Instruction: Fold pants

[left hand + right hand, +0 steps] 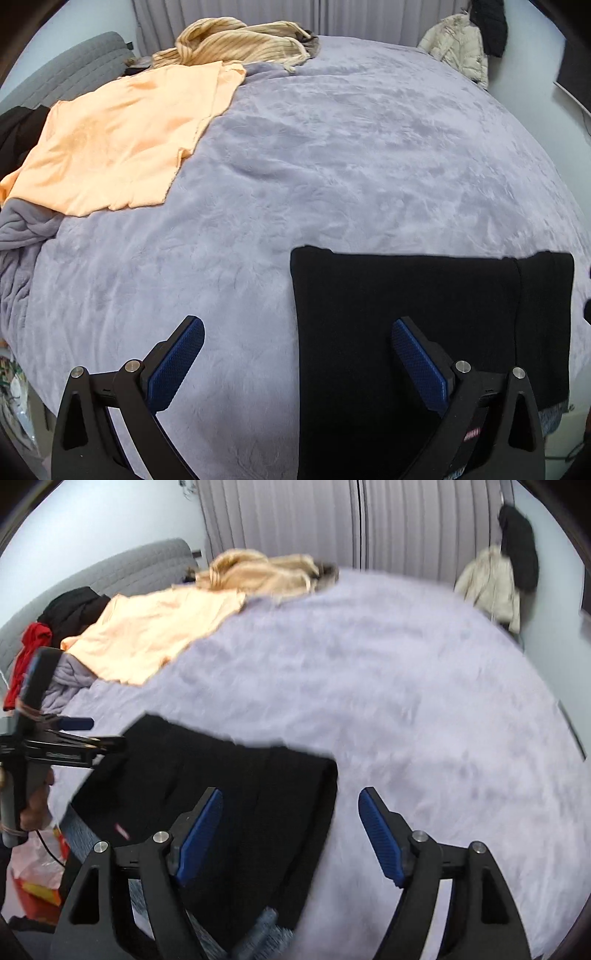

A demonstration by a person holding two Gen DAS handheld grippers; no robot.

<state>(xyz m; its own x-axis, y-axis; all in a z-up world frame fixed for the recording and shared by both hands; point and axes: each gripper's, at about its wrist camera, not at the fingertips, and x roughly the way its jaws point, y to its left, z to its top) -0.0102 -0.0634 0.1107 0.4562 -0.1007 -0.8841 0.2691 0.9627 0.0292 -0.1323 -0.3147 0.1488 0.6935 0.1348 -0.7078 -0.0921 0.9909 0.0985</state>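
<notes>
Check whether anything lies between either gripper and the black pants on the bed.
Nothing visible does. The left gripper hangs open over the left edge of the black pants, and the right gripper hangs open over their right edge. The orange T-shirt and striped beige garment lie far off on the lilac blanket.

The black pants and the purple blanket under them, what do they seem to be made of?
The pants look like a thick, matte knit or fleece: deep black, no shine, and the folded edges hold soft and square. The blanket looks like plush fleece or velvety microfiber: its pile shows lighter and darker brush marks with a faint sheen. The exact fiber of either cannot be told.
</notes>
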